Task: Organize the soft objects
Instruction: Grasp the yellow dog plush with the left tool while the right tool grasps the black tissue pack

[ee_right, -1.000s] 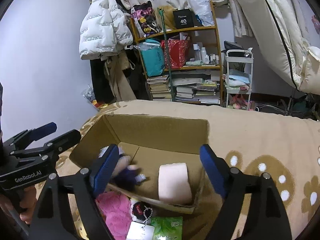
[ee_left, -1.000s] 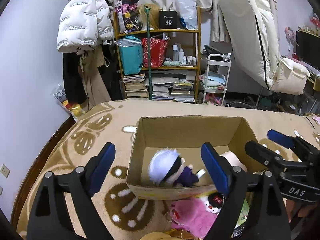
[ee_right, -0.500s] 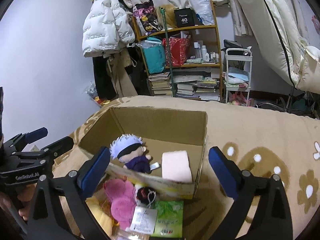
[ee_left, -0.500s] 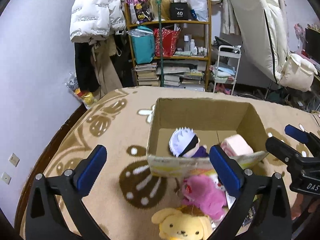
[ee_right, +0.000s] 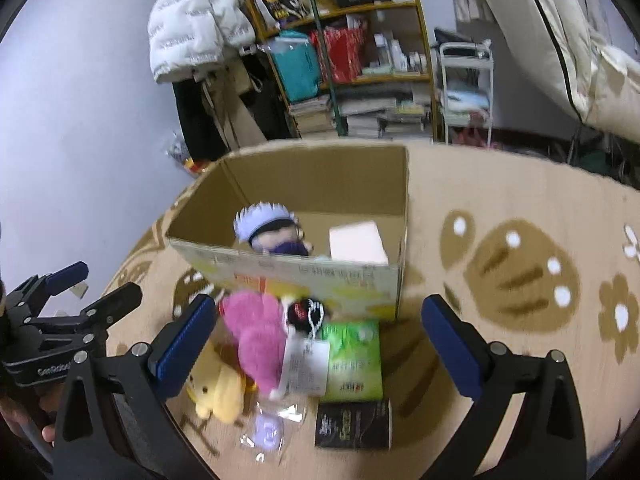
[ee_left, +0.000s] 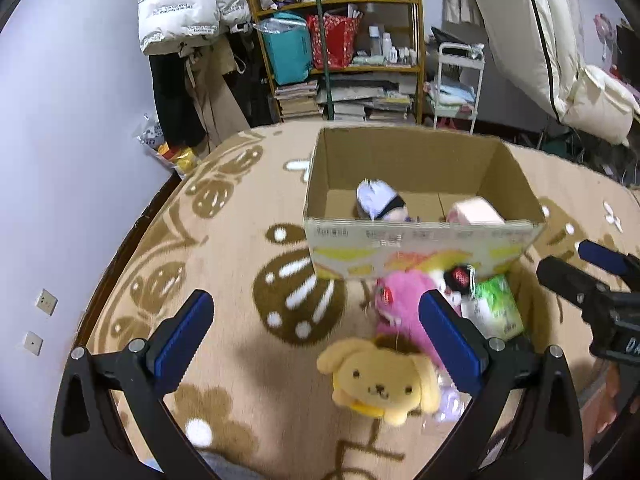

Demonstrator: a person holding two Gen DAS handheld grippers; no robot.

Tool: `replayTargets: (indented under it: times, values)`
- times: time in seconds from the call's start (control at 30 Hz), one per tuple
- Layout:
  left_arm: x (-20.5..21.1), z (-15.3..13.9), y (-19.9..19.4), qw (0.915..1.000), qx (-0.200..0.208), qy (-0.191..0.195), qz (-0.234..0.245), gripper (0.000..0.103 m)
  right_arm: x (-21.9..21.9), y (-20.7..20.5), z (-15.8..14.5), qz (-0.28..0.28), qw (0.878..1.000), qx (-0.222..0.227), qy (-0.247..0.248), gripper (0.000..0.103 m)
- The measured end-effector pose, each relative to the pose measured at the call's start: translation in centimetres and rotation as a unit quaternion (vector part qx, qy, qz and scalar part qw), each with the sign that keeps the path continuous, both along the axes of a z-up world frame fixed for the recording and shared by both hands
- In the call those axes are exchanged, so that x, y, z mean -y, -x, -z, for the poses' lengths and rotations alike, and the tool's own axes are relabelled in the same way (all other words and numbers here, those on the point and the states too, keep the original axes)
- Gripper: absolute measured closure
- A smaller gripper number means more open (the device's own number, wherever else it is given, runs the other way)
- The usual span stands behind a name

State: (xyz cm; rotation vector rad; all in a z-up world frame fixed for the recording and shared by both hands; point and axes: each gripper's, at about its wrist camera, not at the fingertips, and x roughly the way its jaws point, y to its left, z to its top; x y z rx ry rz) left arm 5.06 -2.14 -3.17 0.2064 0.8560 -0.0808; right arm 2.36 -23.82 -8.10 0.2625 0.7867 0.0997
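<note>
Both grippers, left gripper (ee_left: 316, 334) and right gripper (ee_right: 316, 338), hang wide open and empty above a patterned blanket (ee_left: 224, 280). A yellow dog plush (ee_left: 380, 380) lies nearest, facing the camera; a pink plush (ee_right: 256, 340) stretches lengthwise toward the cardboard box (ee_right: 320, 276). The box holds a white-haired doll (ee_right: 268, 228) and a pink block (ee_right: 358, 242). Open blanket lies on either side.

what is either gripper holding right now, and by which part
Nothing is held. The left gripper and right gripper are both open and empty above the loose toys.
</note>
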Motion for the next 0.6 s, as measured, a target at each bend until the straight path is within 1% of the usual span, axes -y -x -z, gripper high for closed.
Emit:
replayTargets:
  times: [0.13,0.27,0.33,0.47,0.53,0.6]
  values:
    - [-0.1,1.1,0.9,0.9995,-0.028,-0.017,0.004,0.002,0.1,0.3,0.6,0.012,0.999,-0.029,0.005,0.000]
    - [0.1,2.0,1.3,0.9986,-0.043,-0.029,0.007,0.002,-0.2,0.4,1.6,0.010,0.998,-0.063,0.017,0.000]
    - [0.2,2.3,1.2,0.9983,-0.050,-0.027,0.010,0.002,-0.5,0.3,2.1,0.007,0.996,-0.081,0.024,0.000]
    - [0.1,3.1,0.9,0.9971,-0.074,-0.007,0.017,0.002,-0.9,-0.1,3.6,-0.001,0.992,-0.123,0.033,0.000]
    - [0.1,3.5,0.7,0.9959,-0.089,0.001,0.019,0.002,-1.1,-0.1,4.1,-0.003,0.990,-0.136,0.036,0.000]
    - [0.1,4.0,0.5,0.9950,-0.099,0.000,0.014,0.002,-1.2,-0.3,4.5,-0.005,0.989,-0.146,0.035,0.000]
